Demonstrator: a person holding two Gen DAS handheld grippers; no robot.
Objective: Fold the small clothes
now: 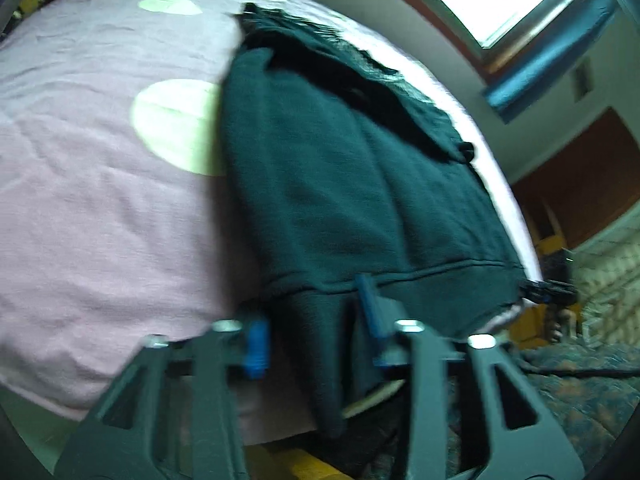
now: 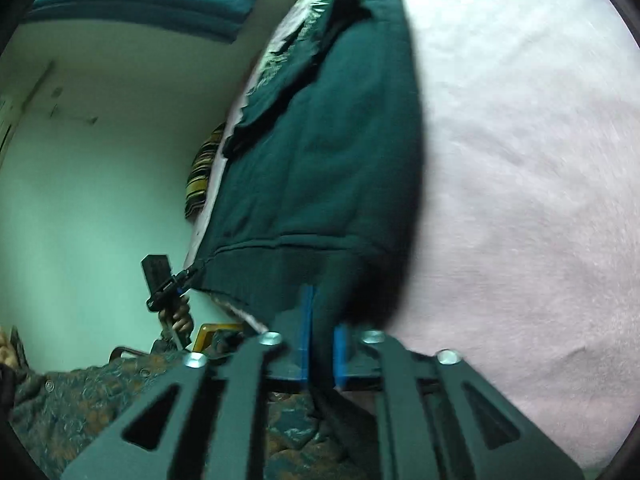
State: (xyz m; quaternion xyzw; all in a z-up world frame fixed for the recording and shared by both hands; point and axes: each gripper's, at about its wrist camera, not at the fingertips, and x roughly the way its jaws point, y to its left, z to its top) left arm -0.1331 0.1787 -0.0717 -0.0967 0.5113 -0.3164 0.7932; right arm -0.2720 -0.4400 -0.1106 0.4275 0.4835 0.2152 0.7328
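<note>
Dark green garment (image 1: 360,184) lies spread, hem hanging over the edge.

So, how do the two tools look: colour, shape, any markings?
Both look alike. The left tool and the right tool each have two dark grey, flat linkage arms with triangular cut-outs, joined by silver bolts. The fingers carry bright blue pads. No cables or printed markings are visible. The hand under the other tool is bare; a sleeve cannot be made out.
</note>
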